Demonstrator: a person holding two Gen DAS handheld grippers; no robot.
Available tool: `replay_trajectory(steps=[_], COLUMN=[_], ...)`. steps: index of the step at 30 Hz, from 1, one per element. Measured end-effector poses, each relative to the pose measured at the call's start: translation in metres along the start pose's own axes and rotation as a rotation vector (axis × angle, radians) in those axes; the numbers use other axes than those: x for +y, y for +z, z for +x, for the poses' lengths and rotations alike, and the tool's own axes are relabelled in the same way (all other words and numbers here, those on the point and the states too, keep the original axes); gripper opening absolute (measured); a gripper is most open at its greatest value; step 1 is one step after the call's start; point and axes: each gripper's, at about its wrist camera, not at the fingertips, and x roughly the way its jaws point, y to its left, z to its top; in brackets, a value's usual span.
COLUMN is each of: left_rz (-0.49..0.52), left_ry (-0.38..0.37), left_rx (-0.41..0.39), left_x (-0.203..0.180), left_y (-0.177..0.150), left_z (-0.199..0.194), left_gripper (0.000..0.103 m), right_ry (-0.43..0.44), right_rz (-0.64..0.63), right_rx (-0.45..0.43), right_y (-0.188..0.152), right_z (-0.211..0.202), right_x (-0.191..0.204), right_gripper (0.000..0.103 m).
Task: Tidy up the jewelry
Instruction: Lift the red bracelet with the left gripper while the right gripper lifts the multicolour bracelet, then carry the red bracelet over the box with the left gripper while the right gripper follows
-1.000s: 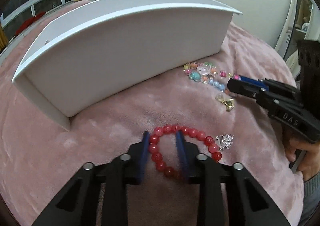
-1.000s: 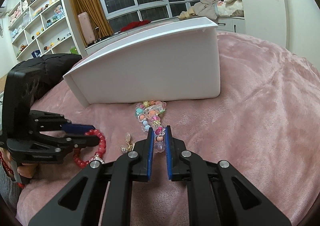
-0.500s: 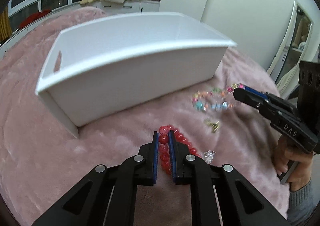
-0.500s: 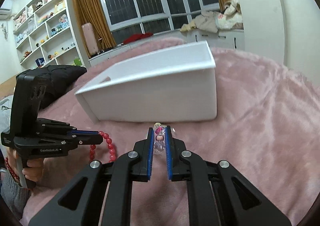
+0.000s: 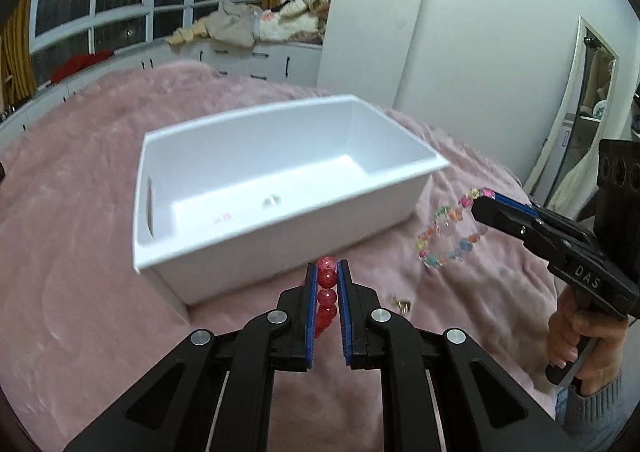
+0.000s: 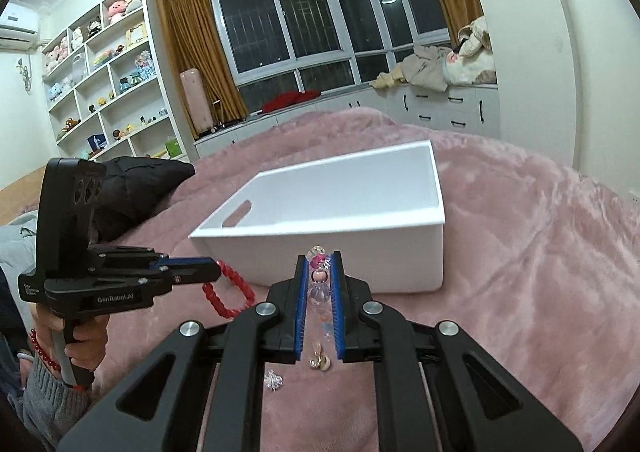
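Note:
My left gripper (image 5: 327, 270) is shut on a red bead bracelet (image 5: 326, 294) and holds it in the air just before the near wall of a white open box (image 5: 280, 236). In the right wrist view the red bracelet (image 6: 228, 292) hangs from the left gripper (image 6: 216, 272). My right gripper (image 6: 320, 262) is shut on a multicoloured bead bracelet (image 6: 318, 284); in the left wrist view this bracelet (image 5: 448, 236) dangles from the right gripper (image 5: 478, 203), right of the box. Two small items (image 5: 272, 200) lie on the box floor.
The box (image 6: 344, 252) stands on a pink plush blanket (image 5: 80, 292). A small gold charm (image 6: 320, 362) and a silver sparkly charm (image 6: 274, 380) lie on the blanket below my right gripper. A black jacket (image 6: 136, 187) lies at the left.
Both grippers closed on their bracelets and lifted them off the blanket. The view rose, so the box interior now shows. The two small charms stayed on the blanket.

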Motion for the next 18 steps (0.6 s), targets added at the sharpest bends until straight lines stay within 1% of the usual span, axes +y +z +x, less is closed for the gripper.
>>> replay_trajectory(steps=[5,12,16,18], left_rz=[0.022,0.043,0.045,0.037], left_ry=[0.012,0.033,0.044,0.034], left_rx=[-0.039,-0.072,-0.095,-0.117], left_x=[-0.007,-0.013,-0.012,-0.008], left_y=[0.021,0.041,0.056,0.064], left_z=[-0.012,-0.026,-0.028,-0.031], left_gripper=[0.015,0.015,0.015,0.015], right_ry=[-0.002,0.001,-0.003,-0.007], right_rz=[-0.017,-0.029,-0.039,-0.041], right_rx=[-0.006,-0.035,-0.043,-0.048], right_y=[0.014,0.038,0.048,0.053], right_z=[-0.001,0.0,0.003,0.006], right_x=[0.004,0.007,0.008,0.007], right_gripper=[0.011,0.011,0.011,0.011])
